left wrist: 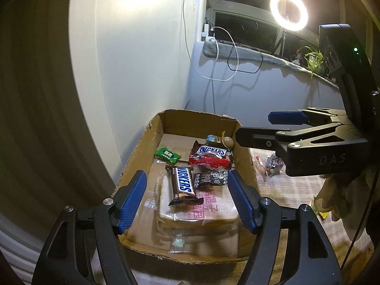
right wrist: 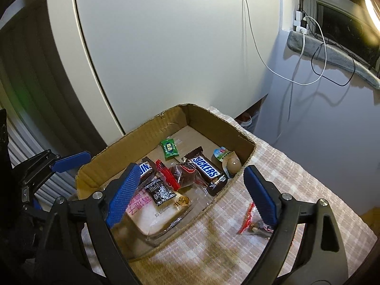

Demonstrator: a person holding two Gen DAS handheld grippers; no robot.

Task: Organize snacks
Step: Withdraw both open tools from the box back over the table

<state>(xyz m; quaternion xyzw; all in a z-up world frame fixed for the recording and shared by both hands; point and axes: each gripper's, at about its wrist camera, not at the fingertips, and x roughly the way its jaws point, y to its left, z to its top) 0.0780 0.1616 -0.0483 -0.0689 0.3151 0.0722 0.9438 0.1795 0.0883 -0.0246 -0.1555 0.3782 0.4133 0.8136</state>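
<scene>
Reaching next for the red-edged snack bag [right wrist: 253, 223] left on the checked cloth beside the cardboard box [right wrist: 239, 140]: right claw [right wrist: 190, 194] wide apart and empty, left claw [left wrist: 186, 199] apart too; pinch middle, lift over the wall.

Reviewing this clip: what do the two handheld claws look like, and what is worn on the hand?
Both the left claw and right claw have black skeletal arms with silver rivets and ribbed blue pads. The right one's body reads "DAS" and shows a green light. A pale glove covers the hand.
</scene>
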